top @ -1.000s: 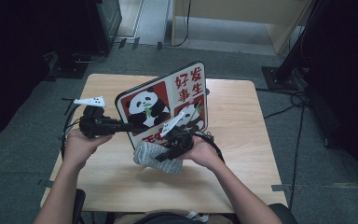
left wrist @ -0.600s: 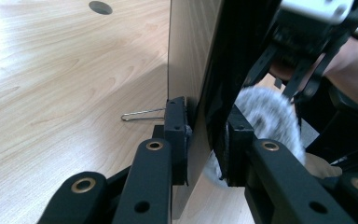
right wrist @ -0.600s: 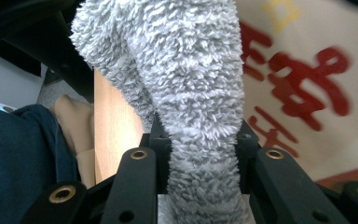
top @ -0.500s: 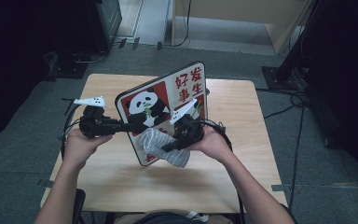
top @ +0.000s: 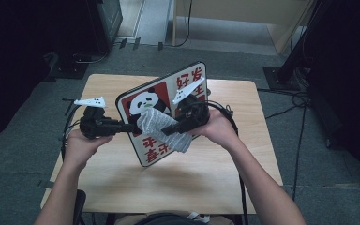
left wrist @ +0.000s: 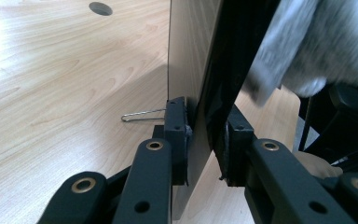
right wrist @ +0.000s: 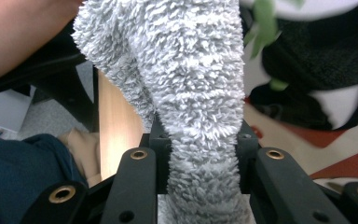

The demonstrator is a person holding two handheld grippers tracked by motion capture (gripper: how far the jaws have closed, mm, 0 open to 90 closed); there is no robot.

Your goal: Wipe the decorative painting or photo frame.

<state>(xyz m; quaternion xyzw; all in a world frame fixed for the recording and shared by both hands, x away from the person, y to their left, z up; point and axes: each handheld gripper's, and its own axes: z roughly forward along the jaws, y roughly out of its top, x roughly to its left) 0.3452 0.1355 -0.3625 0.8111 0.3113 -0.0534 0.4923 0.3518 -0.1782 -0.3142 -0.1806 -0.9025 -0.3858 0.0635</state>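
From above, the left tongs (top: 124,127) clamp the sign (top: 168,89) by its edge. The right tongs (right wrist: 198,140) pinch a cloth (right wrist: 191,70) against the sign's panda face; the left gripper view shows its wooden back.

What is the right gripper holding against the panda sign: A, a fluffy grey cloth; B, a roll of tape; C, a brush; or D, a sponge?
A: the right gripper has its jaws shut on a fluffy grey cloth, which lies across the panda sign.

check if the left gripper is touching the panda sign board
Touching. In the left gripper view, the left gripper has both black pads pressed flat against opposite faces of the thin panda sign board, which stands edge-on between them with no gap.
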